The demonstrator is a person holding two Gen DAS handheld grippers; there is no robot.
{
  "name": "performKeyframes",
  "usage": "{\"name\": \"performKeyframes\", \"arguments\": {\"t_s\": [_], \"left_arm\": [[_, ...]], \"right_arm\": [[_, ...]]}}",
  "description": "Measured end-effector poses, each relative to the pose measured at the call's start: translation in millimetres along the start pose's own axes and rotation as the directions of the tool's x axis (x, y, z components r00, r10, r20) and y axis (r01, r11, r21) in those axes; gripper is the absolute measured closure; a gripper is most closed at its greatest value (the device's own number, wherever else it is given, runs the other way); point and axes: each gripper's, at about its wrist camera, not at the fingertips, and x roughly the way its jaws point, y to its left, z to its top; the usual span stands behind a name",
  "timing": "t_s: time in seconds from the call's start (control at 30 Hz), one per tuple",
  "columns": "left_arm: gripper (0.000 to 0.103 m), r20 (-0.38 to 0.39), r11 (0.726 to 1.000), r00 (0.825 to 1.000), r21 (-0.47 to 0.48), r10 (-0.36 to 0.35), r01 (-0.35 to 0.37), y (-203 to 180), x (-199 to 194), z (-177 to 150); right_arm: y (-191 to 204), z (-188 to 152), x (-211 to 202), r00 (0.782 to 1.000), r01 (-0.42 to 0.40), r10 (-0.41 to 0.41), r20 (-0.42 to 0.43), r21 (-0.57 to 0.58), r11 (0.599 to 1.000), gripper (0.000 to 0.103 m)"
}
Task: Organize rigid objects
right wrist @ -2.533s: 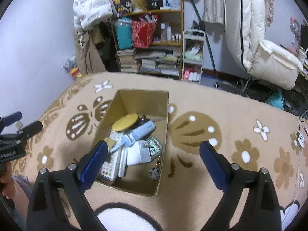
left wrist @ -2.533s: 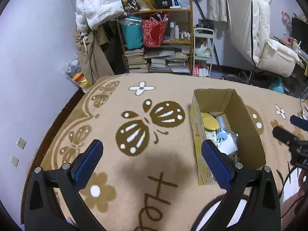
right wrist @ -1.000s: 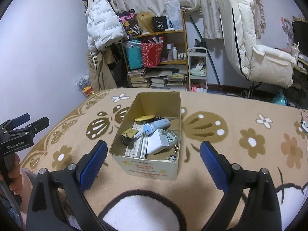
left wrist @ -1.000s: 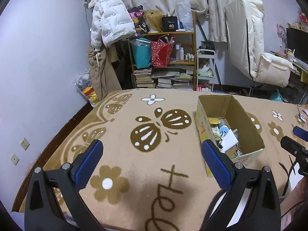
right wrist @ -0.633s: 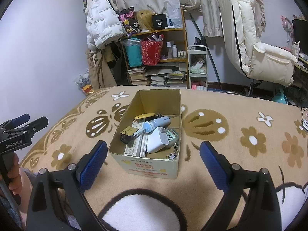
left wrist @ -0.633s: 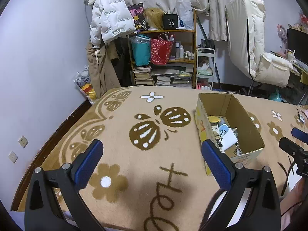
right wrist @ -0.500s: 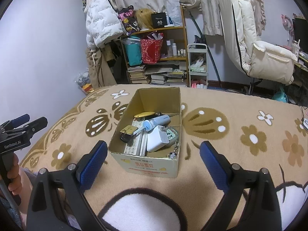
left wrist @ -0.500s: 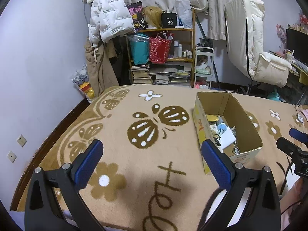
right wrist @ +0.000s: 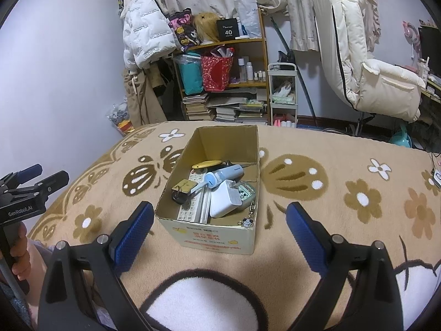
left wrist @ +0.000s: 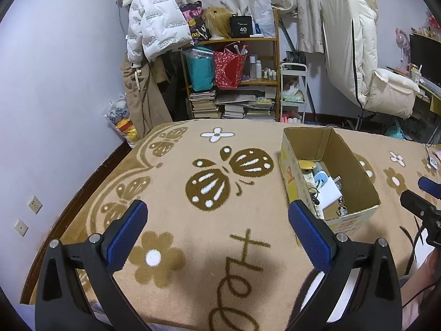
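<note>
both claws gape wide and hold nothing: the right claw (right wrist: 217, 230) hangs just before the open cardboard box (right wrist: 220, 238) on the tan blanket (right wrist: 317, 215), the left claw (left wrist: 217, 230) beside it. inside lie a white charger (right wrist: 224, 202), calculator (right wrist: 190, 207), blue tube (right wrist: 224, 175), yellow disc (right wrist: 206, 164).

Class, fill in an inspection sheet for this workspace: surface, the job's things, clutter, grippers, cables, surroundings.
Surface: tan blanket with brown flower and butterfly pattern.
Job's things: open cardboard box holding a white charger, calculator, blue tube, yellow disc.
Clutter: nothing seen loose on the blanket near the box.
Grippers: left gripper and right gripper both open, empty.
Cables: thin cord at the blanket's right edge.
Surroundings: crowded bookshelf, white jacket, cream chair.
</note>
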Motion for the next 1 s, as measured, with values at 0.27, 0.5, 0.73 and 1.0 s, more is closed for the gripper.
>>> {"name": "performKeyframes", "arguments": {"t_s": [0.27,0.5,0.73,1.0], "left_arm": [[0.002,-0.006,1.000,1.000,0.003,0.022,-0.022,1.4,1.7,0.2],[0.002,-0.004,1.000,1.000,-0.009,0.021,-0.021,4.1,1.2,0.1],[0.002,-0.004,1.000,1.000,-0.012,0.023,-0.023,4.0,0.6,-2.4],[0.002,-0.008,0.999,0.999,0.013,0.034,-0.034,0.0,-0.5,-2.2]], "right_arm": [[-0.4,-0.5,0.6,1.000,-0.002,0.002,-0.002,-0.001,1.000,0.001],[0.6,0.1,-0.4,1.000,-0.003,0.003,0.002,-0.002,1.000,0.001],[0.5,-0.3,-0.2,1.000,-0.003,0.003,0.002,-0.002,1.000,0.001],[0.3,-0.5,0.3,1.000,-0.004,0.004,0.002,-0.002,1.000,0.001]]}}
